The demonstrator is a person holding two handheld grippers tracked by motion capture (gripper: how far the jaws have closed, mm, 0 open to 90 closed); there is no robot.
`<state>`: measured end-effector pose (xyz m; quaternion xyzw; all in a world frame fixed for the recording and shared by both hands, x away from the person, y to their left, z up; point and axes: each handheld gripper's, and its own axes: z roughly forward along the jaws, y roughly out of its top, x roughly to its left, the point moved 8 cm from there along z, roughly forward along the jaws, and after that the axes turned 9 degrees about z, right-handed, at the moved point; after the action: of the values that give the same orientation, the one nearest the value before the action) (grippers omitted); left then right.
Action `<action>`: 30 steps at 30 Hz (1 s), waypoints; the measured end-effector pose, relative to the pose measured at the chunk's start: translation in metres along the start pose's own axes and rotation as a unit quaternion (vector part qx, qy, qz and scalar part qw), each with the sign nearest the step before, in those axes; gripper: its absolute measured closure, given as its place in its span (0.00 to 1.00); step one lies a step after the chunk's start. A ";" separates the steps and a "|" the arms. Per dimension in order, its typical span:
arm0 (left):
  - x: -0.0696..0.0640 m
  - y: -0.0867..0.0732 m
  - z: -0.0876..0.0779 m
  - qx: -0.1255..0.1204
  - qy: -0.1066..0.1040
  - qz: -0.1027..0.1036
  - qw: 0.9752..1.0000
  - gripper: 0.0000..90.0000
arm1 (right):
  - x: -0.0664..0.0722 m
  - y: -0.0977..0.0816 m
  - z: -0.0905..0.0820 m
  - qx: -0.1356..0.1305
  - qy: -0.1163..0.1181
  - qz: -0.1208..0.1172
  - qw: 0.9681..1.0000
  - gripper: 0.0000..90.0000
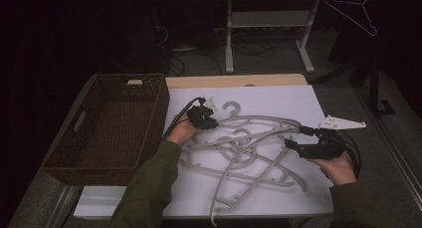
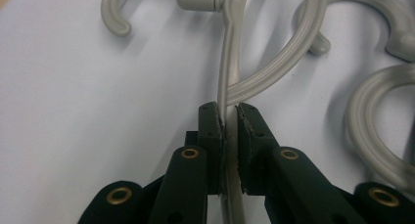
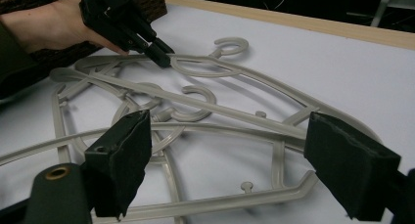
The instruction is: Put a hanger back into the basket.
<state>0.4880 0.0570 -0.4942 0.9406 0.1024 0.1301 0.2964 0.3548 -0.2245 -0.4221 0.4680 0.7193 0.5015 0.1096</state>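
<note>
Spread across a wooden table (image 1: 278,80): a white sheet (image 1: 293,106), no print or lettering legible on it. At its left edge, a dark woven basket (image 1: 107,128), no tag or label readable.

Tangled at the middle of the sheet: a heap of pale grey plastic hangers (image 1: 249,153), hooks and arms overlapping; no brand mark or moulded writing to be made out on any of them. Far back on the right, hung up in the dark, a thin wire hanger (image 1: 356,11).

On the left side of the heap, near the basket: left gripper (image 1: 204,119), clenched on a thin arm of one hanger (image 2: 228,87), pads pressed against both sides of the strip. On the right side of the heap: right gripper (image 1: 293,144), jaws spread wide and released, pads (image 3: 122,155) apart with hanger bars lying on the sheet beyond them, nothing grasped. No readable marking on either gripper.
</note>
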 end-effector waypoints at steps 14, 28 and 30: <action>0.010 0.021 -0.039 -0.002 0.027 0.001 1.000 0.91 | 0.002 0.002 -0.002 -0.010 0.006 0.002 1.000 0.19; 0.018 0.036 -0.111 -0.029 0.020 -0.066 0.997 0.92 | 0.004 0.006 -0.006 -0.017 0.008 0.001 1.000 0.19; 0.018 0.036 -0.120 -0.034 0.023 -0.073 0.996 0.92 | 0.004 0.006 -0.006 -0.018 0.007 0.000 1.000 0.19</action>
<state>0.4726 0.0964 -0.3747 0.9168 0.1735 0.1329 0.3342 0.3524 -0.2249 -0.4130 0.4623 0.7111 0.5176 0.1127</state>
